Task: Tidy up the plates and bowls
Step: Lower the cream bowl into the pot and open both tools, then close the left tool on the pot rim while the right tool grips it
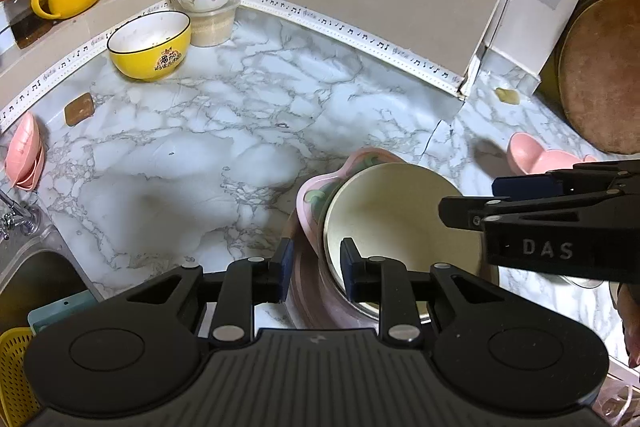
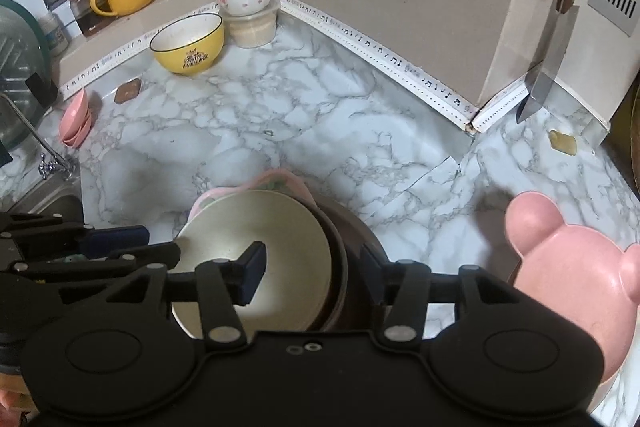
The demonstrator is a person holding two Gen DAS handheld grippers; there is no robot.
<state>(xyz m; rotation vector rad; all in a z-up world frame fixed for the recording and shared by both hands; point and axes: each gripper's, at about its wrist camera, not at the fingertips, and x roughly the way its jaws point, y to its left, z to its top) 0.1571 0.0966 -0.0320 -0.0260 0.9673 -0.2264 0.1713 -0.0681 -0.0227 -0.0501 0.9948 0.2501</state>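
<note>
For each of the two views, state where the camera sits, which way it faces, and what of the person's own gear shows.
Left wrist view: sits on the left gripper, facing forward and down over the marble counter; its jaws straddle the rim of the stacked cream bowl; the right gripper enters from the right.
Right wrist view: sits on the right gripper, facing the same corner; its jaws straddle the cream bowl's opposite rim; the left gripper enters from the left.
Shared: yellow bowl, cream bowl, counter.

Marble counter [image 1: 208, 131] – yellow bowl [image 1: 150, 45], pink bear plate [image 2: 576, 279], brown coaster [image 1: 79, 109].
</note>
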